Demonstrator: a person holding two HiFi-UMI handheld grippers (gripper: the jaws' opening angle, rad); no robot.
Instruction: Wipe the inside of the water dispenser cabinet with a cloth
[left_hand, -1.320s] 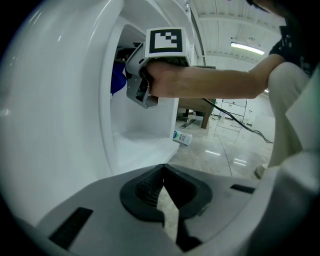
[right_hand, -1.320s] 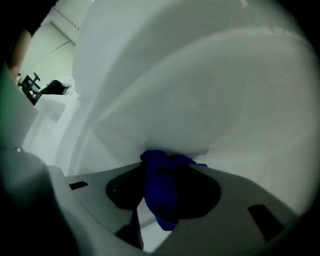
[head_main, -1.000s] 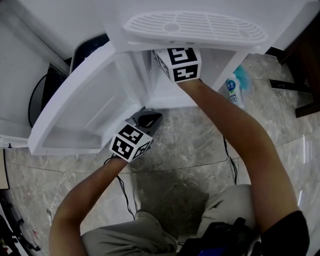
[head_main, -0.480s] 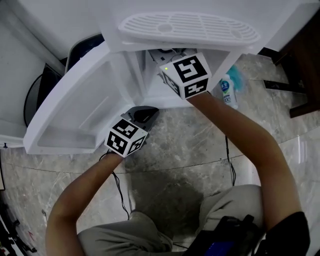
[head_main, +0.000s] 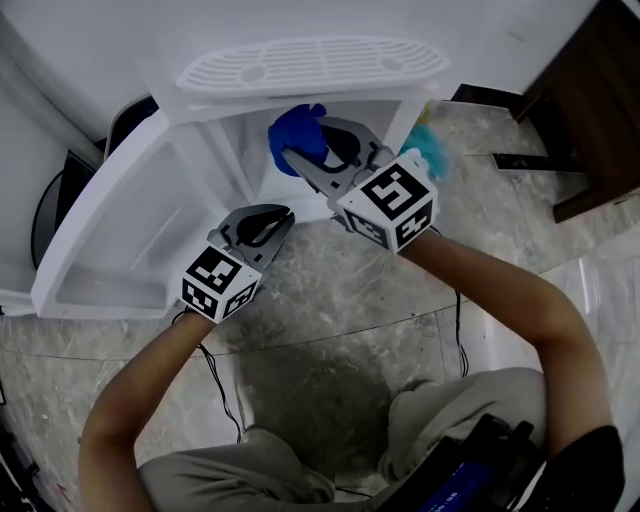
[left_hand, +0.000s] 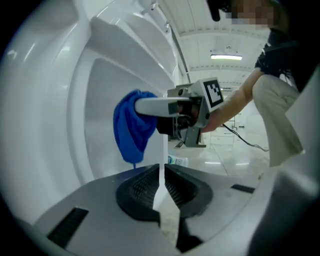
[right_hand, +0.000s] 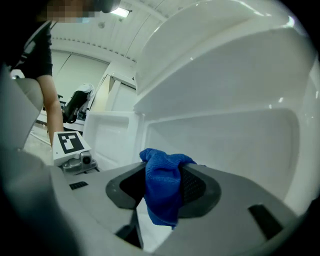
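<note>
Right tool (right_hand: 163, 186) is pinching a bunched blue cloth (right_hand: 161, 192), which hangs down from between its jaws. The cloth is held at the mouth of the white water dispenser cabinet (right_hand: 225, 135), just under the drip grille (head_main: 310, 65), with the inner wall directly ahead. Contact between cloth and wall cannot be confirmed. Left tool (left_hand: 162, 187) has its jaws pressed together with nothing between them. It sits beside the open cabinet door (head_main: 130, 220), above the marble floor (head_main: 350, 320).
</note>
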